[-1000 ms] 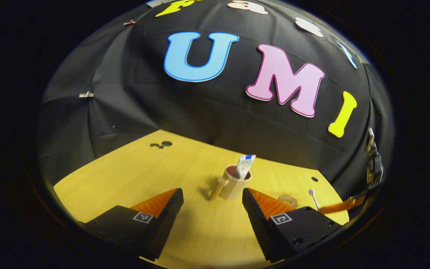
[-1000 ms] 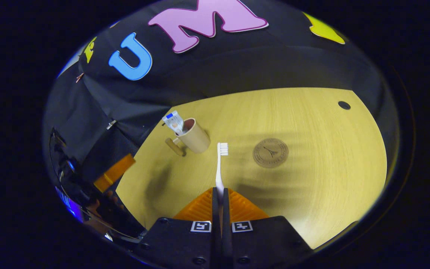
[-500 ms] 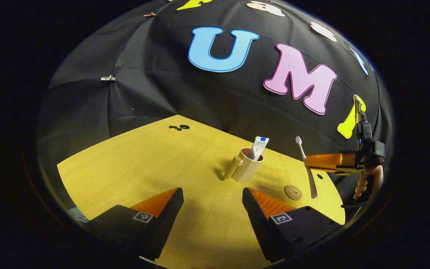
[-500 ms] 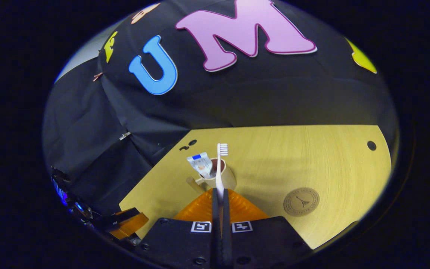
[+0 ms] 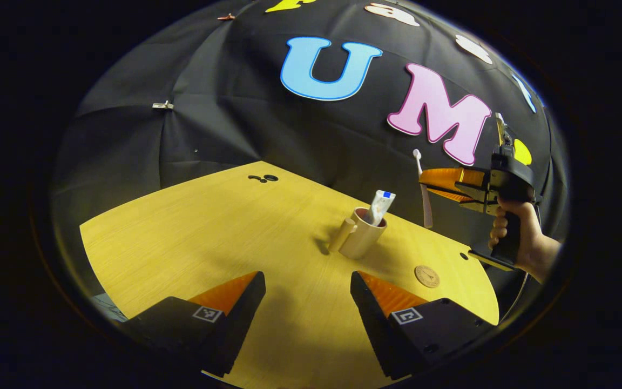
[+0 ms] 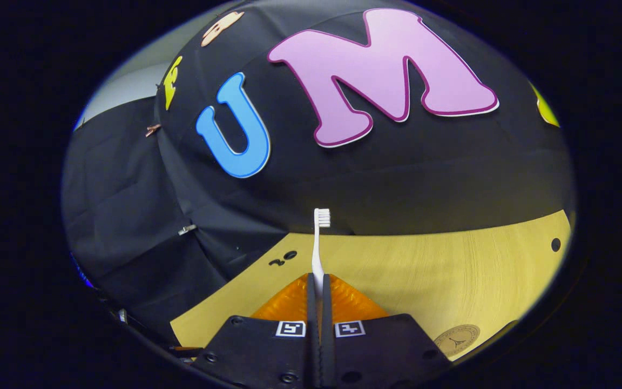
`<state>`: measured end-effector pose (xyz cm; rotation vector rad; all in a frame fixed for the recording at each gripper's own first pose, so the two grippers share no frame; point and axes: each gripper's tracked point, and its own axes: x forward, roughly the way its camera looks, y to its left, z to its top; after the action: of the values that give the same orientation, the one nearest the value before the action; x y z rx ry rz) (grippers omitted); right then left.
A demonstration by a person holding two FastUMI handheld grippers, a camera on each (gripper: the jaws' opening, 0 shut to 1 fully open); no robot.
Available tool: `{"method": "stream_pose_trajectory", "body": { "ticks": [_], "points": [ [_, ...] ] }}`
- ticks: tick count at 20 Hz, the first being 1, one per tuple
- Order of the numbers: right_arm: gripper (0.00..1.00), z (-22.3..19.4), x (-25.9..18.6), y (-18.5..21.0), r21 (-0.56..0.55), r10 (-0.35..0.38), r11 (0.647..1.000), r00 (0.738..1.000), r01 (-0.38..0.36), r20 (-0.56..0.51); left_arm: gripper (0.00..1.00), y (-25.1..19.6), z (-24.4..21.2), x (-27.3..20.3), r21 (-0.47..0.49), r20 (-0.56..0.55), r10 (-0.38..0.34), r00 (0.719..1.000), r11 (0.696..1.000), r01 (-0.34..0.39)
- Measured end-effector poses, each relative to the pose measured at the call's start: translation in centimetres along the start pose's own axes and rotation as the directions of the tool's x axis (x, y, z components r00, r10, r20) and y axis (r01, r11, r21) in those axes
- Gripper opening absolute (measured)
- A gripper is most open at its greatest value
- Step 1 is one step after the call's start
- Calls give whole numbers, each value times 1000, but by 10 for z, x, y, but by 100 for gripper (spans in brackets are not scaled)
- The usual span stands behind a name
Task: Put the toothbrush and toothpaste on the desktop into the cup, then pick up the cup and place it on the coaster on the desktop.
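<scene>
Left gripper view | our left gripper (image 5: 308, 281) spread, idle | toothpaste (image 5: 380, 207) already in cup (image 5: 362, 240) | our right gripper (image 6: 319, 281) pinching toothbrush (image 6: 319, 243) above desktop | left: toothbrush in, cup onto coaster (image 5: 427, 276)

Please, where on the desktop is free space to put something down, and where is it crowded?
The desktop is bare between the cup and the small dark holes near the wall, also in front of the open left gripper. More crowded on the far side: cup with toothpaste, coaster, and the right gripper holding the toothbrush above.
</scene>
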<state>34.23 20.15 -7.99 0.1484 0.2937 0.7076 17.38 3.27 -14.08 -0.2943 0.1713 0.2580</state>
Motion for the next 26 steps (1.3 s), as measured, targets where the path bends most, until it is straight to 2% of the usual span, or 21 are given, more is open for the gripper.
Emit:
{"method": "stream_pose_trajectory", "body": {
  "ticks": [5,8,10,14,16,18,26],
  "points": [
    [5,-4,33,-7,-11,-2,1000,999,3,52,98,27,18,7,-107,59,56,997,993,-50],
    [5,-13,50,-15,-46,-6,999,998,9,61,98,41,14,7,-134,59,74,996,989,-66],
    [5,-14,55,-20,-53,-6,999,997,10,74,97,53,10,4,-110,50,98,994,990,-92],
    [5,-4,70,-22,24,-4,1000,991,0,130,98,69,2,-3,-87,42,130,991,988,-126],
    [5,-15,75,-25,-15,-5,1000,992,7,129,98,70,0,-1,-86,40,137,990,987,-133],
    [5,-25,79,-22,-26,14,1000,993,-11,121,98,68,-4,1,-80,39,136,990,988,-132],
    [5,-41,81,-27,-45,17,999,982,-9,189,98,55,-13,15,-25,25,102,994,995,-101]
  ]
}}
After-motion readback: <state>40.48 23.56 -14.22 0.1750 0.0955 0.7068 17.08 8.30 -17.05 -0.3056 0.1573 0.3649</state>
